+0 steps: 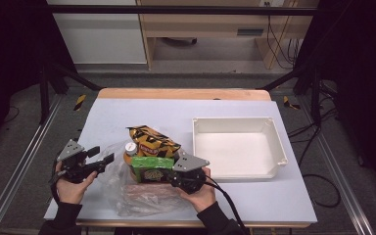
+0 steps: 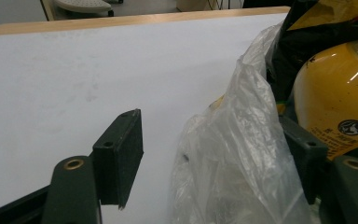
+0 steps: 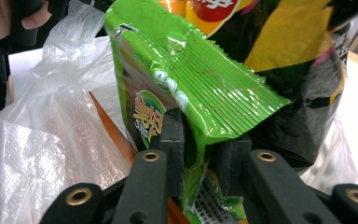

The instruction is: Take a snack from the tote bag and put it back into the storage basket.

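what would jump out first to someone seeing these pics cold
The heap of snacks in a clear plastic bag near the table's front edge draws the eye: a green snack packet, a black-and-yellow packet behind it and a yellow bottle. The right gripper pinches the green packet's crimped end, while the left gripper stands open at the bag's left side. An empty white tray sits to the right.
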A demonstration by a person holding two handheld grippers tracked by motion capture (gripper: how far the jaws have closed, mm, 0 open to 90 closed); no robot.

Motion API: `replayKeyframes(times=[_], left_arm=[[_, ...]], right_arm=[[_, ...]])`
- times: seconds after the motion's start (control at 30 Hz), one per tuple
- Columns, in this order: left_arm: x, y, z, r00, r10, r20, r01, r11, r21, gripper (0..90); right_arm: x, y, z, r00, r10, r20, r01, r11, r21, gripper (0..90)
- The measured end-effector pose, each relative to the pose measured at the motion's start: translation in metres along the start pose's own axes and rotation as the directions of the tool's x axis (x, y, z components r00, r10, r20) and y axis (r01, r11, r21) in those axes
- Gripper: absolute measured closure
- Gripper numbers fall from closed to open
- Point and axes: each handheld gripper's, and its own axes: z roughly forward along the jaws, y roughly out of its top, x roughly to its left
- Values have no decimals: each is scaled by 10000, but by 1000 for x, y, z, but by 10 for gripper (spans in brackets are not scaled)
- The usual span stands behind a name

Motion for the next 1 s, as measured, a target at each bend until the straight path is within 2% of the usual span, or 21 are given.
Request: replayKeyframes(times=[0.3,0.47,1.0], left_arm=[[-1,0,-1,10000,70,28,-70,10000,-26,311],[-2,1,-1,10000,93,32,-93,9999,-47,308],[-6,3,-4,9998,165,87,-163,9997,-169,294]], right_arm=[[-1,3,-7,9994,-327,60,329,9990,-290,774],[0,10,-15,9981,-577,205,587,9971,-489,772],[0,37,-43,9961,-786,388,829,9887,-1247,772]])
